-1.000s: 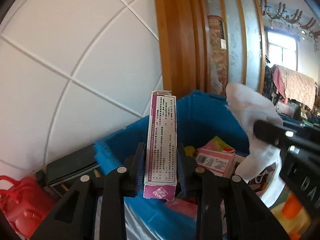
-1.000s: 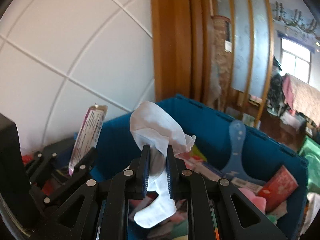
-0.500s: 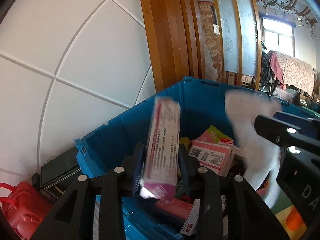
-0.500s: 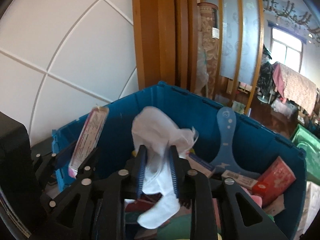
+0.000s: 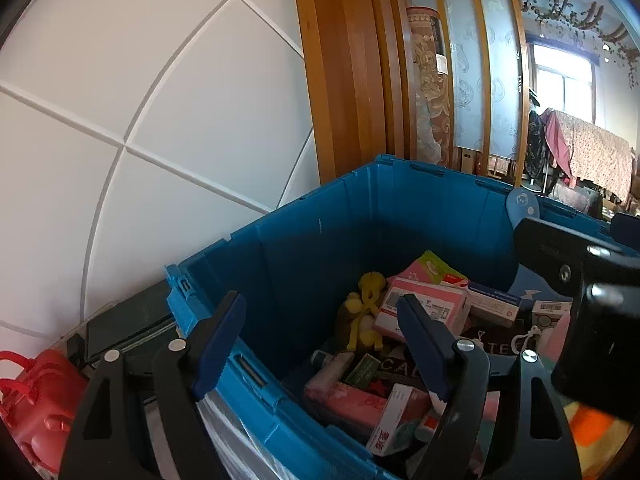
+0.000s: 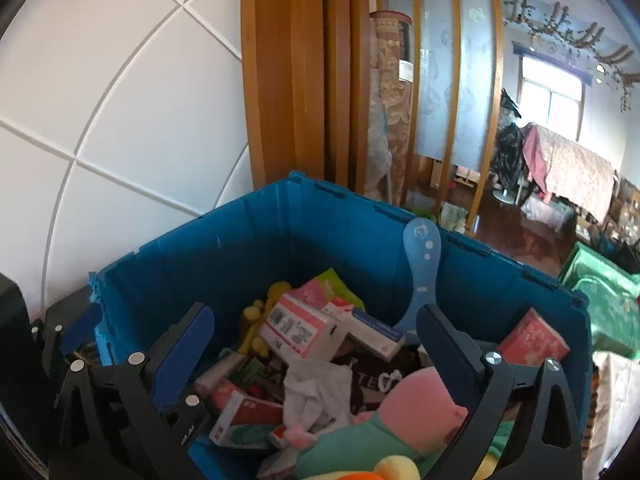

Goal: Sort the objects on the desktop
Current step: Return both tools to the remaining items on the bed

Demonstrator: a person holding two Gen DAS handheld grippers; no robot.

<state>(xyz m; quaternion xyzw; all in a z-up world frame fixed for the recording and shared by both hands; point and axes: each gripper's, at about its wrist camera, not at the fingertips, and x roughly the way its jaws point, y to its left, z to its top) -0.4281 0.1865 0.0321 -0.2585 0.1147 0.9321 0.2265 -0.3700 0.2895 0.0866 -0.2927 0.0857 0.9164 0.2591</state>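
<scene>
A blue plastic bin [image 5: 320, 248] [image 6: 240, 248] holds several boxes, toys and packets. My left gripper [image 5: 320, 320] is open and empty above the bin's left rim. My right gripper [image 6: 316, 332] is open and empty above the bin's middle. A crumpled white cloth [image 6: 316, 392] lies among the items in the bin below the right gripper. A pink-and-white box [image 5: 348, 398] lies in the bin below the left gripper; I cannot tell whether it is the one dropped. The right gripper's black body [image 5: 592, 304] shows at the right of the left wrist view.
A white tiled wall [image 5: 120, 120] and a wooden door frame [image 5: 344, 80] stand behind the bin. A red bag [image 5: 36, 396] and a dark box [image 5: 128, 328] sit left of the bin. A pink plush toy [image 6: 416, 404] and a blue paddle [image 6: 420, 272] are in the bin.
Both grippers opened. The pink-and-white box left the left gripper and the white cloth left the right gripper; the cloth now lies in the bin.
</scene>
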